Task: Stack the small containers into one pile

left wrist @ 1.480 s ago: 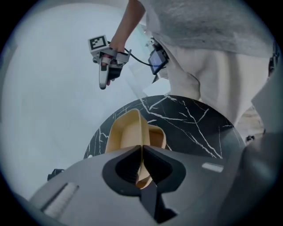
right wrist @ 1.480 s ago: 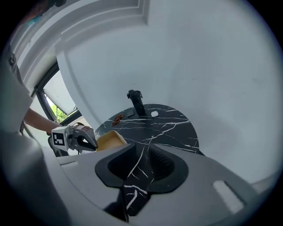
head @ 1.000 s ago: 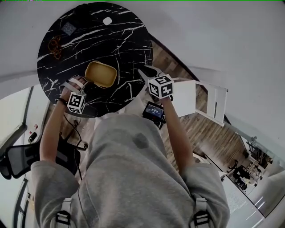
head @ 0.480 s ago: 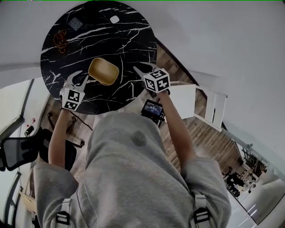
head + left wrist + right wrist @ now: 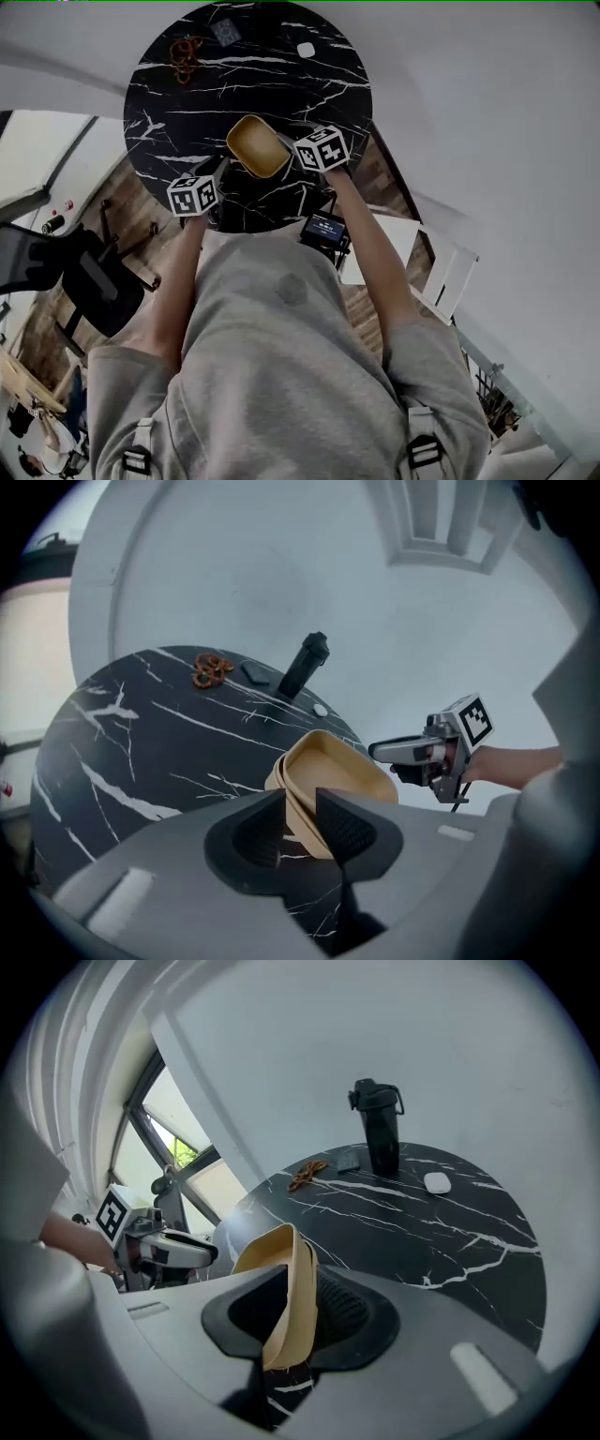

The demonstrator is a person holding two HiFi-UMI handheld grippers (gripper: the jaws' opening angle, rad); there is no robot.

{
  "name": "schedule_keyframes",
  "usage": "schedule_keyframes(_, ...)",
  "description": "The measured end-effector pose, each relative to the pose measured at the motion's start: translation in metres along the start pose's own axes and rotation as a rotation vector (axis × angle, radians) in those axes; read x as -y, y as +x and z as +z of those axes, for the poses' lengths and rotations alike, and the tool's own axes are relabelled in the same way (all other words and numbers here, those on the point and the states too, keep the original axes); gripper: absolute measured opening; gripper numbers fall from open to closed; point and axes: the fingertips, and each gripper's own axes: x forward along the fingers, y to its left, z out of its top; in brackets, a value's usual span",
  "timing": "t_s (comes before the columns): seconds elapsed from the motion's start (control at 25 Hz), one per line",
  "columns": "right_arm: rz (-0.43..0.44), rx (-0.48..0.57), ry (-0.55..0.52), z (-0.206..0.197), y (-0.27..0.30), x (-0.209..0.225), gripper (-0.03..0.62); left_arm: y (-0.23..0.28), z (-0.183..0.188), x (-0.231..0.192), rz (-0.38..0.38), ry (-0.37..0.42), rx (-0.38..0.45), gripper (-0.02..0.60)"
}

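Two tan containers sit nested as one stack (image 5: 255,148) near the front of the round black marble table (image 5: 281,84). My left gripper (image 5: 219,172) is at the stack's near-left side. Its jaws (image 5: 300,822) are opening, with the stack's (image 5: 333,775) near rim in the gap and the pads off it. My right gripper (image 5: 292,142) reaches in from the right. In its own view the stack's doubled wall (image 5: 291,1279) stands edge-on between its jaws (image 5: 295,1316), which are spread. Each gripper shows in the other's view: right gripper (image 5: 384,752), left gripper (image 5: 187,1251).
At the table's far side are a black bottle (image 5: 380,1138), an orange tangle (image 5: 185,54), a small dark item (image 5: 225,33) and a white puck (image 5: 306,50). A black office chair (image 5: 56,272) stands on the wood floor at the left.
My left gripper's jaws have spread open beside the stack. My right gripper has moved left, up to the stack's rim. The head view has swung, so the table sits further right.
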Motion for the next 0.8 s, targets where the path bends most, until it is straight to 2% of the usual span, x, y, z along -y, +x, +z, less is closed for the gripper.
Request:
schedule_keyframes(0.16, -0.049, -0.065, -0.077, -0.002, 0.019, -0.003, 0.084, -0.001, -0.005, -0.007, -0.011, -0.053, 0.001, 0.101)
schedule_keyframes(0.24, -0.070, -0.108, -0.079, -0.011, 0.025, -0.001, 0.070, -0.001, -0.004, -0.008, -0.023, -0.090, 0.014, 0.101)
schedule_keyframes(0.32, -0.094, -0.139, -0.045, -0.020, 0.027, 0.004, 0.041, -0.001, -0.005, -0.007, -0.031, -0.115, 0.022, 0.101)
schedule_keyframes(0.56, -0.133, -0.138, 0.119, -0.022, 0.022, 0.012, 0.034, 0.007, -0.017, 0.001, -0.075, -0.102, -0.022, 0.101)
schedule_keyframes(0.68, -0.109, -0.120, 0.215, -0.021, 0.020, 0.007, 0.032, 0.009, -0.021, 0.004, -0.092, -0.094, -0.035, 0.101)
schedule_keyframes(0.8, -0.113, -0.138, 0.186, -0.024, 0.019, 0.002, 0.032, 0.012, -0.023, 0.006, -0.115, -0.094, -0.046, 0.100)
